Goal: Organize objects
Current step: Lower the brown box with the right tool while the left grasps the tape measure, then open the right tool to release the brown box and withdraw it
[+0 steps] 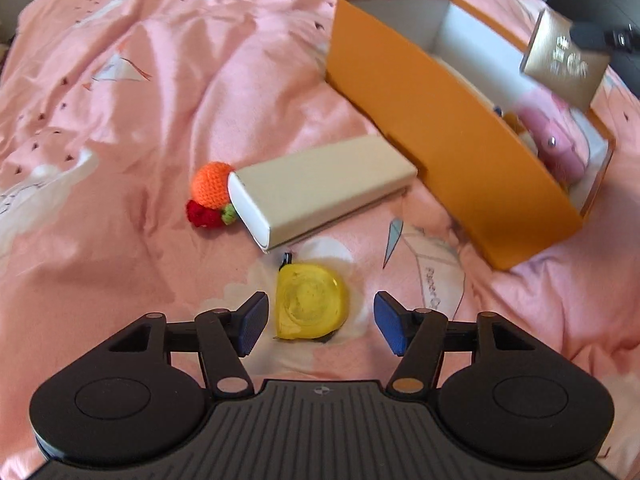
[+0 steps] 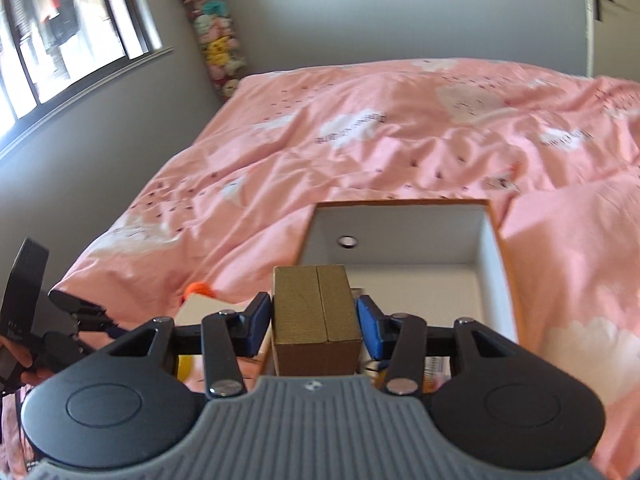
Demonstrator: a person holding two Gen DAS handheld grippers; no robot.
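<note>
Left tool (image 1: 320, 322) wide open, empty, straddling the yellow disc (image 1: 310, 306) on the bed (image 1: 120, 120); disc sits nearer its left pad. Right tool (image 2: 314, 320) clamps the gold box (image 2: 316, 316), above the near end of the orange box (image 2: 492, 248).

Print on pink bedspread (image 1: 160, 92) too blurred to read; gold box (image 1: 564, 66) marking illegible
</note>
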